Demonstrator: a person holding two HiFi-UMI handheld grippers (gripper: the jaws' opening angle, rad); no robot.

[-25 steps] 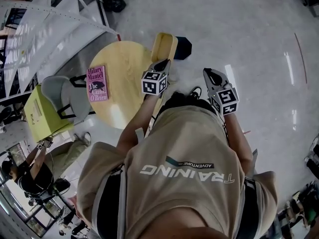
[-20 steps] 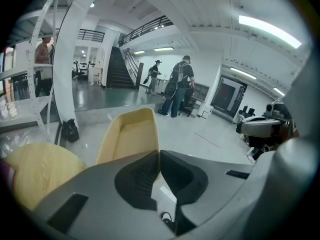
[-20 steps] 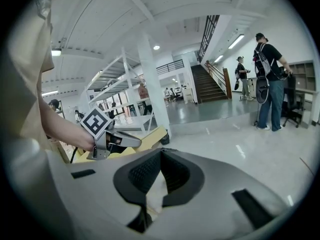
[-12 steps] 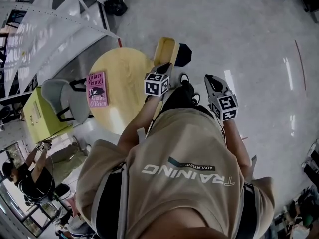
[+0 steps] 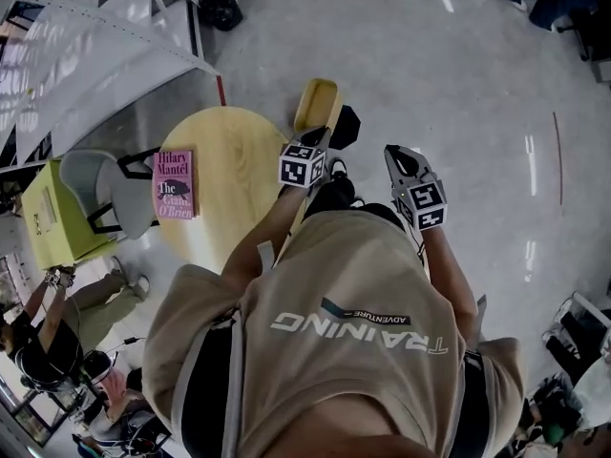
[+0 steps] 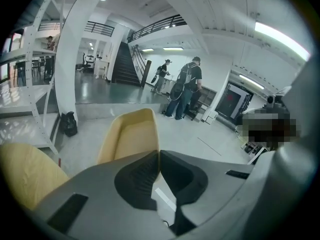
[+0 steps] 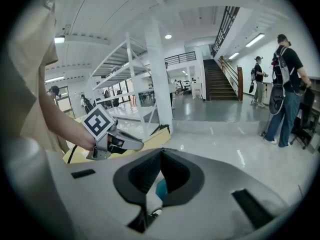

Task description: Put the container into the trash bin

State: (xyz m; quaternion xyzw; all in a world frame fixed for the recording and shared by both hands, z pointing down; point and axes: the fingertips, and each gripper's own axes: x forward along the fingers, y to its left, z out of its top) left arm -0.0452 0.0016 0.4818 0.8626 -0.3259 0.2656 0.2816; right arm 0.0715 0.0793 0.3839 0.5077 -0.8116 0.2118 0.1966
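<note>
While left gripper [image 5: 322, 136] and right gripper [image 5: 391, 152] hang closed, empty — chair [image 5: 316, 103] beside table [image 5: 239, 175].

A round table [image 5: 239, 151] of pale yellow wood stands on a glossy grey floor [image 5: 458, 84]. A single pink book [image 5: 174, 184] lies flat on the table near one edge, and the remaining top is bare wood. On the floor, a yellow chair [image 5: 316, 106] stands just beside the table and a grey chair [image 5: 100, 184] stands at the book's side. A black bag [image 5: 221, 10] sits well apart.
</note>
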